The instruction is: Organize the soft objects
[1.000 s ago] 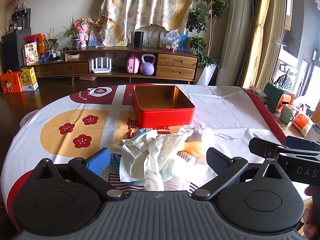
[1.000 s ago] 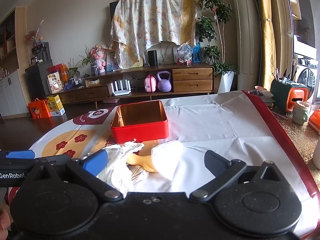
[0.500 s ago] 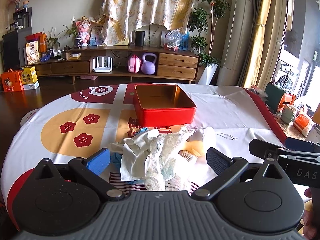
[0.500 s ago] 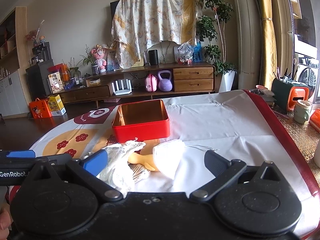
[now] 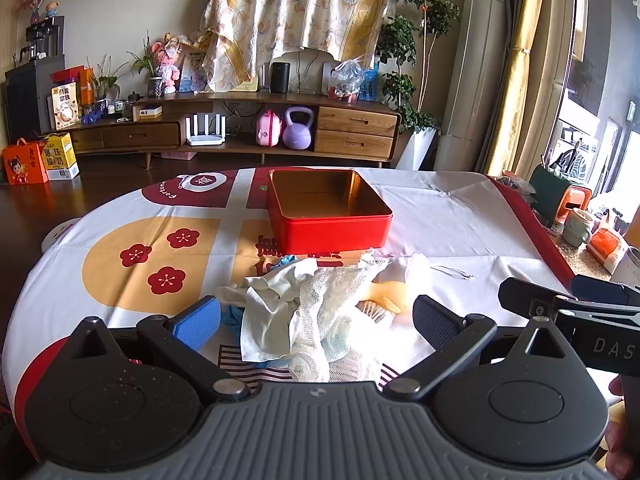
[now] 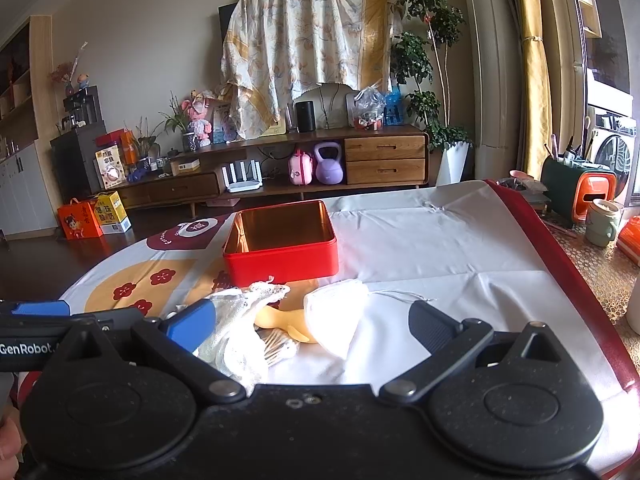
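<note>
Cloths and other soft bits lie heaped on the surface (image 5: 460,220), just in front of the red tin (image 5: 328,216), which sits open and empty, I judge, to receive them. I hold my left claw (image 5: 316,320) low over the pile (image 5: 316,304), jaws spread wide and holding nothing, straddling the white cloth and mesh rag. My right claw (image 6: 312,324) is likewise wide open and empty, framing the white pouch (image 6: 336,312) and the yellow piece (image 6: 280,318), ready, I think, for a first pick.

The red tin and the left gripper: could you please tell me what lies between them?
The pile of soft cloths lies between the red tin and the left gripper, seen in the left wrist view.
</note>
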Demonstrator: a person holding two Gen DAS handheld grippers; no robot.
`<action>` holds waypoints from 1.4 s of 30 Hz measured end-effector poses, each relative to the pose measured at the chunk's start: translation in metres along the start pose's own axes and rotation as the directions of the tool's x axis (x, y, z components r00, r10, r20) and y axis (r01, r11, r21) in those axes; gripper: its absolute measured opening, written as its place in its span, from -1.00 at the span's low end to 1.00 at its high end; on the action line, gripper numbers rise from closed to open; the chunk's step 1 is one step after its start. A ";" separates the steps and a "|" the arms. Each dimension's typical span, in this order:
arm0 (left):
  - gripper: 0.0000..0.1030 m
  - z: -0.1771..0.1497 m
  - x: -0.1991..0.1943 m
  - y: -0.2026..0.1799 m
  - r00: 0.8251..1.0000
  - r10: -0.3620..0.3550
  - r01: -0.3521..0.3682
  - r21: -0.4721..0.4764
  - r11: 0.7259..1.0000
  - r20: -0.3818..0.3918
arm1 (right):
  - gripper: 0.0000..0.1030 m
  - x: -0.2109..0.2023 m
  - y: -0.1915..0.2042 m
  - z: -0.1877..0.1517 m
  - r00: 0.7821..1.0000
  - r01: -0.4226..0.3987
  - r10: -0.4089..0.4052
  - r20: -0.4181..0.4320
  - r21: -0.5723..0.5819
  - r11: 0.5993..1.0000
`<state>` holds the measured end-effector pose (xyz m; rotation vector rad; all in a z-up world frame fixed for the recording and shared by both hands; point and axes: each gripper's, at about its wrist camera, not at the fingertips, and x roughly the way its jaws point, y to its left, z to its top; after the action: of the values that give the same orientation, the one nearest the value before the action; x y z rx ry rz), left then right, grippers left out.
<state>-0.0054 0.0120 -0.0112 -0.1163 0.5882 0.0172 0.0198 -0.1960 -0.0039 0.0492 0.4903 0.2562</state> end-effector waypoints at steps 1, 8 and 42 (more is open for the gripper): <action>1.00 0.001 -0.001 0.000 1.000 0.000 0.000 0.000 1.000 0.000 | 0.99 0.000 0.000 0.000 1.000 0.001 -0.001 0.001 -0.001 1.000; 1.00 0.001 0.000 0.000 1.000 0.001 -0.001 0.000 1.000 0.001 | 0.99 -0.001 0.000 0.000 1.000 0.000 0.000 0.002 0.000 1.000; 1.00 0.007 0.013 0.008 0.999 -0.021 0.020 -0.021 1.000 -0.040 | 0.99 0.018 0.002 0.008 0.999 -0.038 0.037 -0.007 -0.034 0.999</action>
<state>0.0089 0.0203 -0.0139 -0.1427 0.6268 0.0012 0.0383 -0.1889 -0.0043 0.0248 0.4915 0.3014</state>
